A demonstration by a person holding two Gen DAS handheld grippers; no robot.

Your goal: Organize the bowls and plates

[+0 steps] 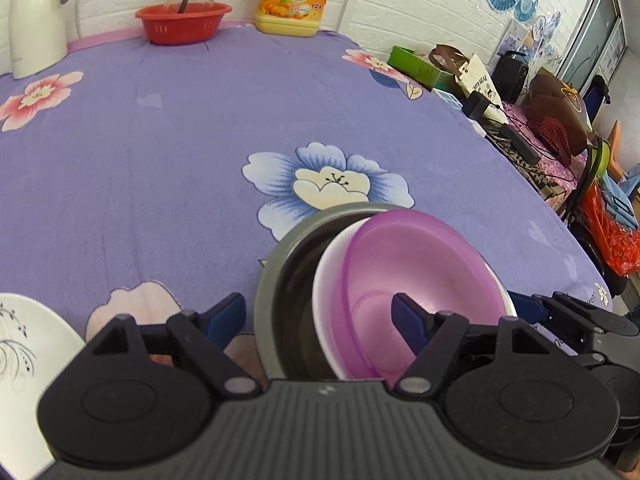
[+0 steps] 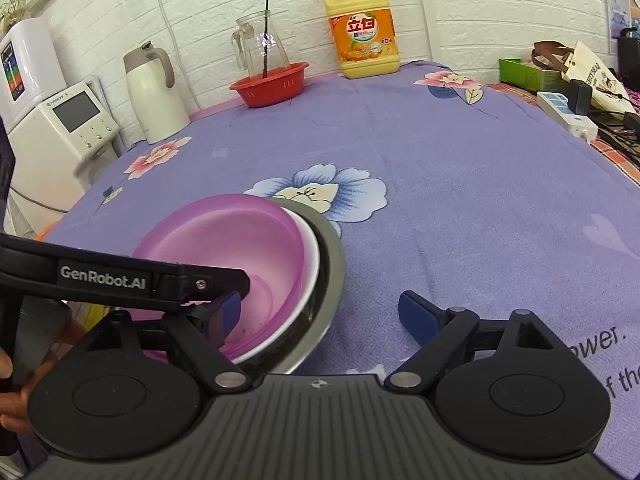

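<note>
Purple bowl (image 1: 404,280) nested in white bowl (image 1: 326,280) inside steel bowl (image 1: 276,276) (all tilted), left gripper (image 1: 320,320) wide around the rims, right gripper (image 2: 324,312) wide, empty, purple tablecloth (image 2: 460,184) beneath

Both wrist cameras look forward, low and close over the purple tablecloth (image 1: 160,152) — sharing the nested bowls (image 1: 400,280).

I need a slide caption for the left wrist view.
Open left gripper straddles nested purple bowl, white bowl and steel bowl.
</note>
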